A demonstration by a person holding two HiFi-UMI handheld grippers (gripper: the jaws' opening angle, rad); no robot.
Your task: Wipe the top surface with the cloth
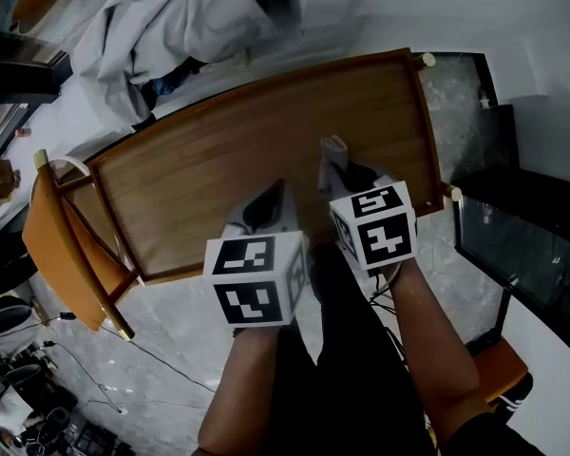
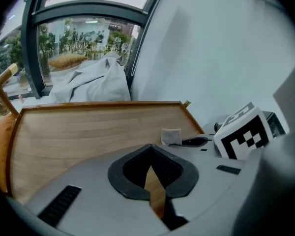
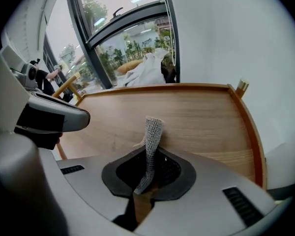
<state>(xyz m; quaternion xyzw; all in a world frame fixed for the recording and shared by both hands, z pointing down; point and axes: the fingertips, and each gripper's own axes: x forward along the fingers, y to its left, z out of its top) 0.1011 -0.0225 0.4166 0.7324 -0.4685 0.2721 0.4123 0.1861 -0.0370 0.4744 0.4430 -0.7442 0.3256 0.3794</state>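
Observation:
The wooden table top (image 1: 266,131) has a raised rim and fills the middle of the head view. My right gripper (image 1: 349,174) is over its near right part, shut on a grey knitted cloth (image 1: 333,158). The cloth stands up in a strip from between the right jaws (image 3: 152,132), above the boards (image 3: 201,117). My left gripper (image 1: 269,200) is beside it at the near edge, shut with nothing held. In the left gripper view its jaws (image 2: 151,149) meet over the wood (image 2: 78,132), and the cloth (image 2: 171,136) shows to the right.
An orange chair (image 1: 52,245) stands against the table's left end. A heap of white fabric (image 1: 171,27) lies beyond the far edge. A dark glass-fronted cabinet (image 1: 522,245) is at the right. Cables (image 1: 95,369) trail on the floor at lower left.

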